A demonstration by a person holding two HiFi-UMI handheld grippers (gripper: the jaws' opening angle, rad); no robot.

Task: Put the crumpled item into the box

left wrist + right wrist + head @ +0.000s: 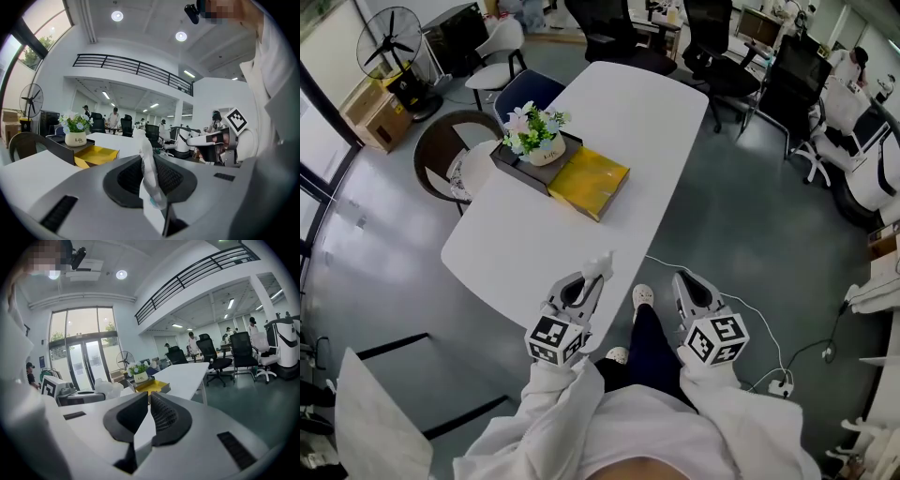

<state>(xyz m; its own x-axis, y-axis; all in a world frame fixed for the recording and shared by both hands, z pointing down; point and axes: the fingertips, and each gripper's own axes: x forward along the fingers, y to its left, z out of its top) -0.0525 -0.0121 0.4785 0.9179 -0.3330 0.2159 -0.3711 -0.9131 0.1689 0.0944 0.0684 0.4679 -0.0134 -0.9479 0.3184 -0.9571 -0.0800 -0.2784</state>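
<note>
The left gripper [592, 279] has its fingers [125, 177] pinched narrow on a white crumpled paper wad [149, 171]. The wad sticks up past the fingertips, over the near edge of the white oval surface [525, 248]. A shallow yellow open box [589, 182] lies on that surface at about 12 o'clock from the wad, well apart from it. A black tray [514, 161] carrying a white pot of flowers [540, 142] touches the box on its 10 o'clock side. The right gripper [688, 284], at 3 o'clock of the left one and off the surface's edge, has its fingers [168, 417] nearly together with nothing between them.
</note>
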